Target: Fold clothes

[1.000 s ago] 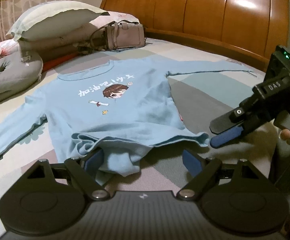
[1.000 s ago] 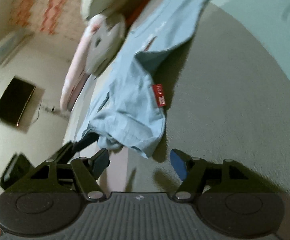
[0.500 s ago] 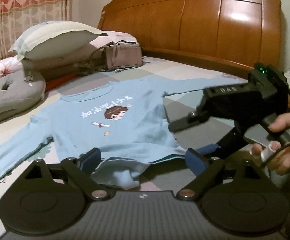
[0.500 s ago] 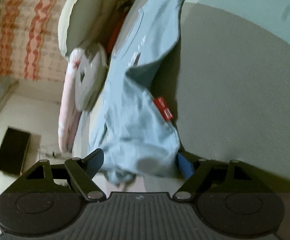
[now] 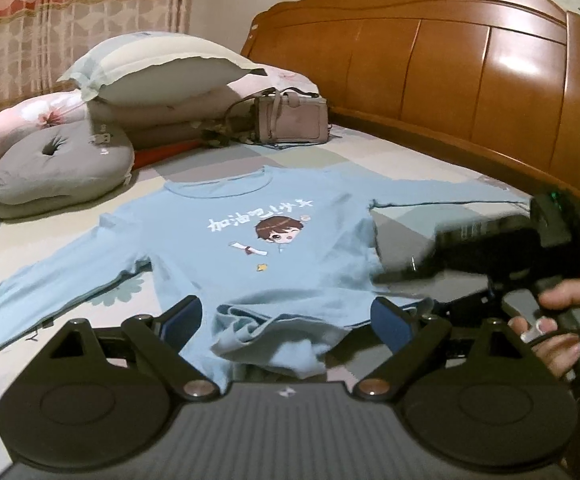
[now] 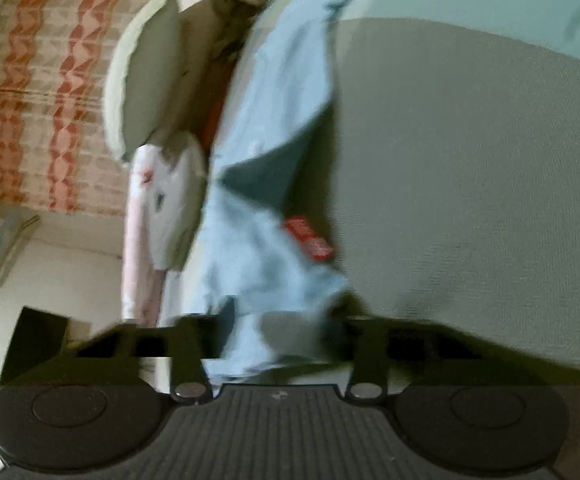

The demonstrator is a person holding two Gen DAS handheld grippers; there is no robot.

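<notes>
Shirt (image 5: 258, 248) lies flat on bed (image 5: 429, 168), collar towards headboard (image 5: 449, 72), sleeves spread sideways; left hand-held gripper (image 5: 286, 318) gapes around hem; right hand-held gripper (image 6: 278, 332) is closing on hem corner.

My bedroom at home, wooden headboard (image 5: 469, 80), patchwork bedsheet (image 5: 401, 160), stacked pillows (image 5: 158, 64), grey cushion (image 5: 58, 164), patterned curtain (image 5: 70, 12), handbag (image 5: 293, 118) on my bed

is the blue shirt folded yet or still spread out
Mostly spread: the blue shirt lies face up on the bed, both sleeves stretched out; only its bottom hem is bunched up.
</notes>
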